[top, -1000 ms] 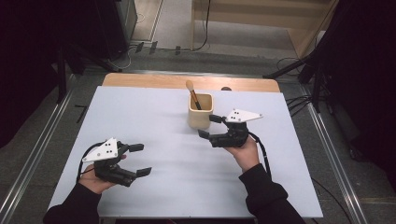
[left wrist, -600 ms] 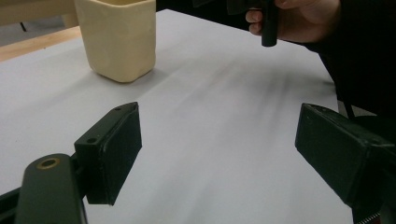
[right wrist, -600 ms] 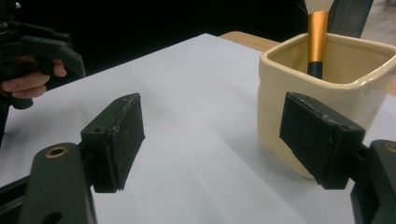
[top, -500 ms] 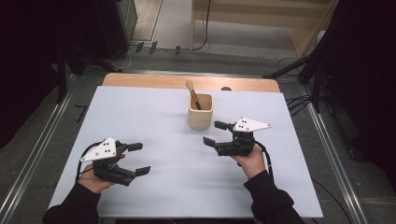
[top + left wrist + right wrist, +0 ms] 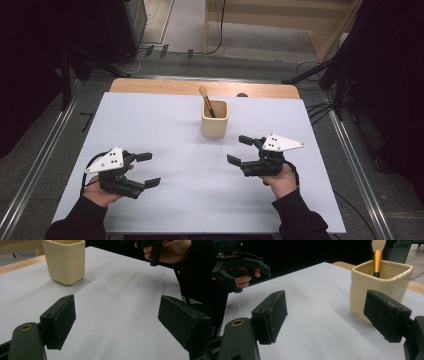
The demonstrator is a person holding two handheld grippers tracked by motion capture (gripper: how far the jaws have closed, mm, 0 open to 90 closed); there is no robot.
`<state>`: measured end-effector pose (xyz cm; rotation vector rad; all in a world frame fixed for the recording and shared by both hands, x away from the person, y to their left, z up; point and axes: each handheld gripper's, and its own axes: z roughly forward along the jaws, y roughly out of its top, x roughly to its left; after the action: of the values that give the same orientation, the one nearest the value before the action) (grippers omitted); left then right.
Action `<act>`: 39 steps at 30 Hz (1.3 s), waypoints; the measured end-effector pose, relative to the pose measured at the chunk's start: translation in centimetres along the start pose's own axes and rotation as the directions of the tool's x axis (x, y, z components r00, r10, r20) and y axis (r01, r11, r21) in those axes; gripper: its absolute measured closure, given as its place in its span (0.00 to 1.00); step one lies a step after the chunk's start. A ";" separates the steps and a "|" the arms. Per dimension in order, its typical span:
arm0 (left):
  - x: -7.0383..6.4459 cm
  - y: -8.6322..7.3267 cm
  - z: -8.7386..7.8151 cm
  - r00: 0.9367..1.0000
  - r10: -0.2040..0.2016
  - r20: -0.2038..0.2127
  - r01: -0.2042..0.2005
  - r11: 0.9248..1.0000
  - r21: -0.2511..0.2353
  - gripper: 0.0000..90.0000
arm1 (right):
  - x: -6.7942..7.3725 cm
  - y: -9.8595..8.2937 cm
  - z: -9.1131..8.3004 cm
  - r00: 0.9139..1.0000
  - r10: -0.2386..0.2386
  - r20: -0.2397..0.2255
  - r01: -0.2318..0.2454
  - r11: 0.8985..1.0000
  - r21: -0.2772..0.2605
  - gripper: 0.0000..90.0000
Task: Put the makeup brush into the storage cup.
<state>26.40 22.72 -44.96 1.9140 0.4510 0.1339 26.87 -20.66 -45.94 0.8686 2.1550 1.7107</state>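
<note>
A cream square cup (image 5: 215, 119) stands at the back middle of the white table (image 5: 165, 125), with a makeup brush (image 5: 206, 100) upright in it, bristles up. The cup (image 5: 65, 260) sits at the far left of the left gripper view; in the right gripper view the cup (image 5: 384, 277) and the brush (image 5: 377, 257) stand at the right, behind one jaw. My left gripper (image 5: 147, 170) rests at the front left, open and empty. My right gripper (image 5: 240, 150) is at the front right, a short way in front of the cup, open and empty.
A wooden strip (image 5: 150, 86) runs along the table's far edge. Metal rails (image 5: 357, 170) flank both sides. Cables (image 5: 320, 112) lie on the floor at the right. The other hand's gripper (image 5: 234, 262) is far left in the right gripper view.
My right gripper has drawn back from beside the cup toward the front right of the table, staying open. The left gripper has stayed put.
</note>
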 end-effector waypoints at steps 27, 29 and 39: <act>0.0 0.0 -0.2 1.000 0.015 -0.007 -0.015 1.000 -0.023 0.17 | 1.1 -2.7 -5.1 0.997 -0.068 0.021 0.068 0.998 -0.016 0.21; 0.0 0.0 -0.2 1.000 0.017 -0.010 -0.018 1.000 -0.024 0.17 | 1.2 -2.9 -5.5 0.997 -0.070 0.026 0.070 0.997 -0.016 0.21; -0.2 0.1 -0.4 1.000 0.021 -0.020 -0.022 0.999 -0.035 0.17 | 1.7 -3.4 -7.2 0.996 -0.078 0.052 0.079 0.997 -0.027 0.21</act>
<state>26.14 22.99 -44.69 1.8853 0.4386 0.1741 20.67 -25.81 -46.88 0.8002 2.0974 1.6602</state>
